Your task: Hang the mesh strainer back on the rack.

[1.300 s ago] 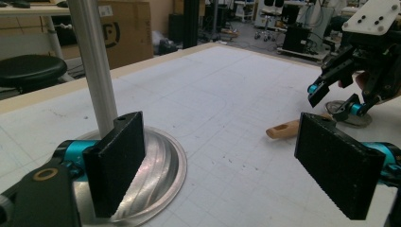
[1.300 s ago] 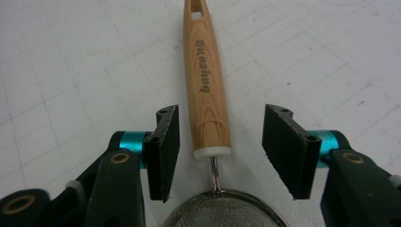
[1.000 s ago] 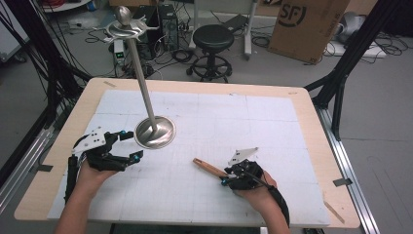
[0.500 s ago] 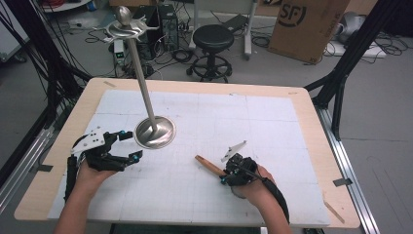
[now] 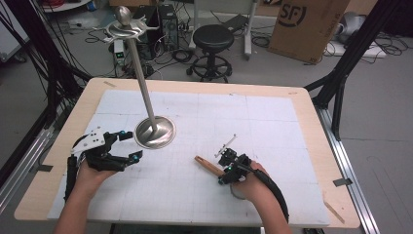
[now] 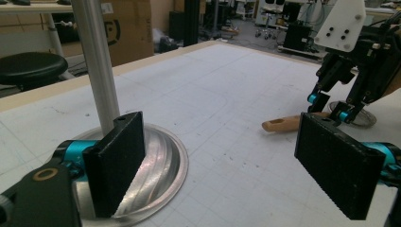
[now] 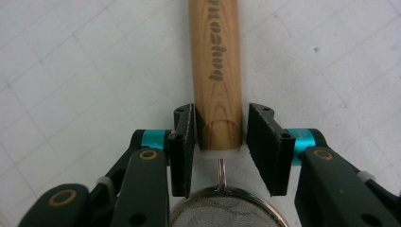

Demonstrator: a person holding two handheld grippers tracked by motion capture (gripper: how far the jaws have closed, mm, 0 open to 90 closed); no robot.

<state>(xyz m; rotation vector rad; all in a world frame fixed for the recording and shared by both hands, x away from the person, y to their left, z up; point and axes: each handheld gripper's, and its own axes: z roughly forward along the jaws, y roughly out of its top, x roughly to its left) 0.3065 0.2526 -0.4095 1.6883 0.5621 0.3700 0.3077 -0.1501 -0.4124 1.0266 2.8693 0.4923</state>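
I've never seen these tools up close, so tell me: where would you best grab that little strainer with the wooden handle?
I'd grip the wooden handle near its mesh bowl end, coming straight down from above. It lies flat on the table, round and straight, so fingers fit on either side; the bowl looks wider and harder to pinch. The right gripper straddles it there.
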